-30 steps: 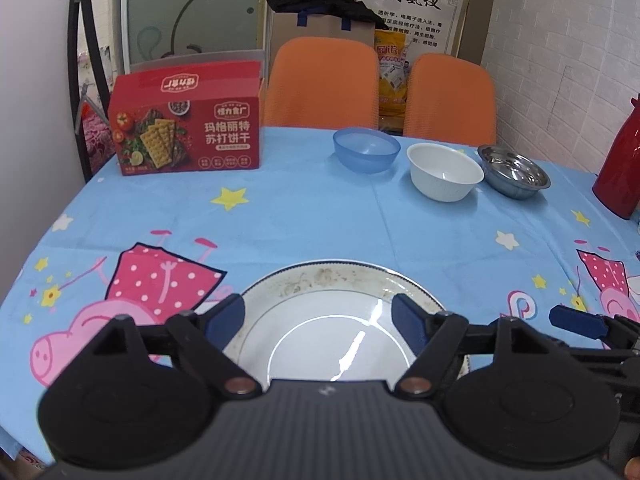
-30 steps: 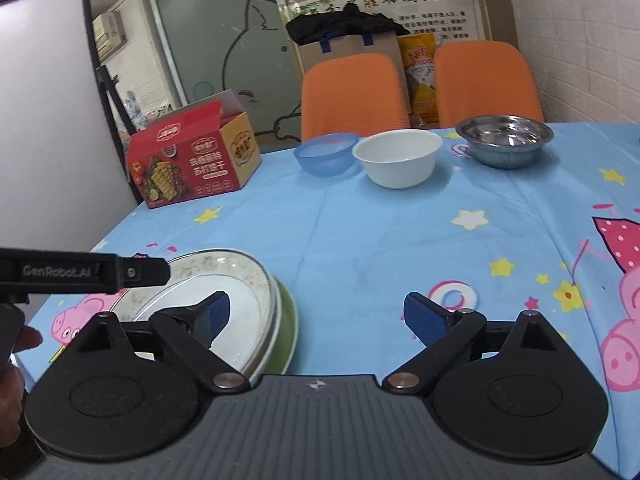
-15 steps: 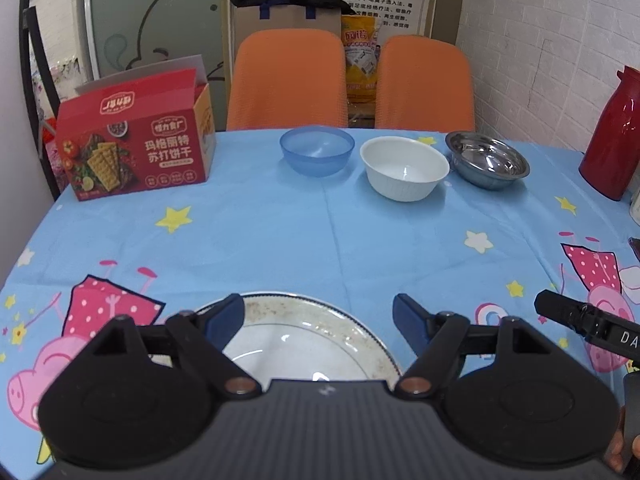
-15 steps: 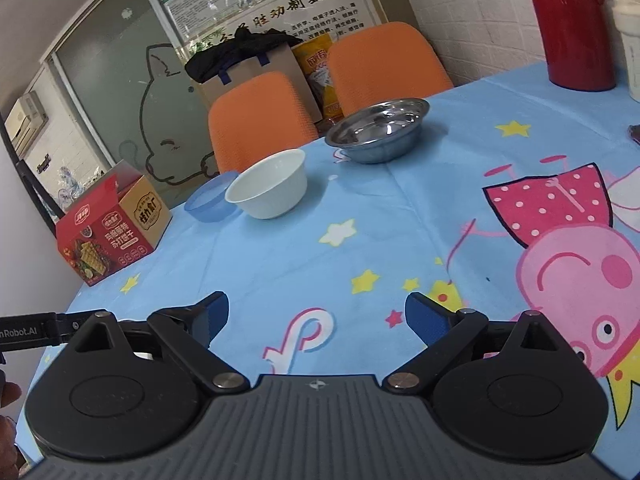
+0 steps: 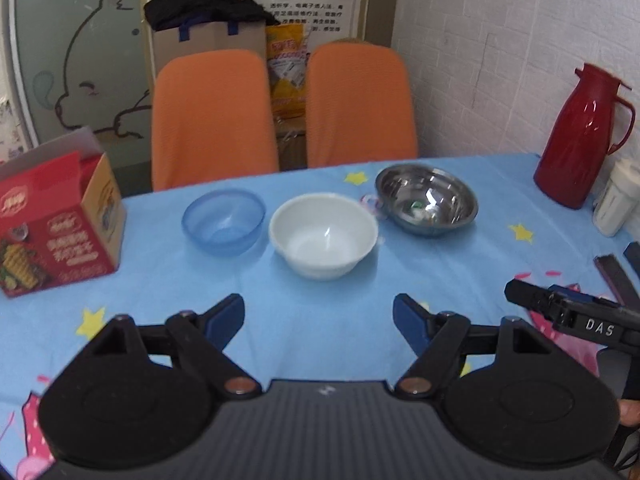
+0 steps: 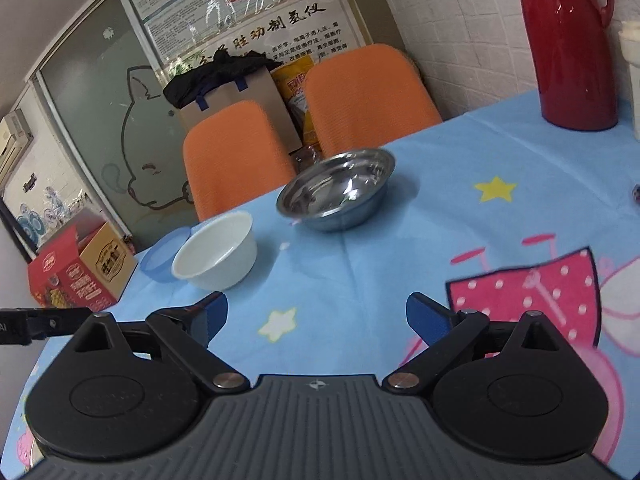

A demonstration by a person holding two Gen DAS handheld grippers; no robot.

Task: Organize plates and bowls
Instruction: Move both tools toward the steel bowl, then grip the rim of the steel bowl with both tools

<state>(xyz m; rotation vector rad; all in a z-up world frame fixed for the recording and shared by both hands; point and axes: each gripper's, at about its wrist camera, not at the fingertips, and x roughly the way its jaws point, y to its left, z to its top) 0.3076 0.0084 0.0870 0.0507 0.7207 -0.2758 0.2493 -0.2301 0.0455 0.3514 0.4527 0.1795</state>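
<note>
Three bowls stand in a row at the far side of the table: a blue plastic bowl [image 5: 224,221], a white bowl [image 5: 323,235] and a steel bowl [image 5: 426,198]. They also show in the right wrist view: the blue bowl [image 6: 157,261] partly behind the white bowl [image 6: 216,253], and the steel bowl [image 6: 337,189]. My left gripper [image 5: 318,320] is open and empty, short of the white bowl. My right gripper [image 6: 317,315] is open and empty, short of the steel bowl. No plates are in view.
A red cracker box [image 5: 56,227] stands at the far left. A red thermos [image 5: 580,136] and a white container [image 5: 614,204] stand at the right. Two orange chairs [image 5: 212,116] are behind the table. The tablecloth [image 5: 312,312] is blue with cartoon pigs.
Both grippers have moved forward, away from the stacked plates, which have dropped out of view. The bowls are now nearer and larger. Both stay open.
</note>
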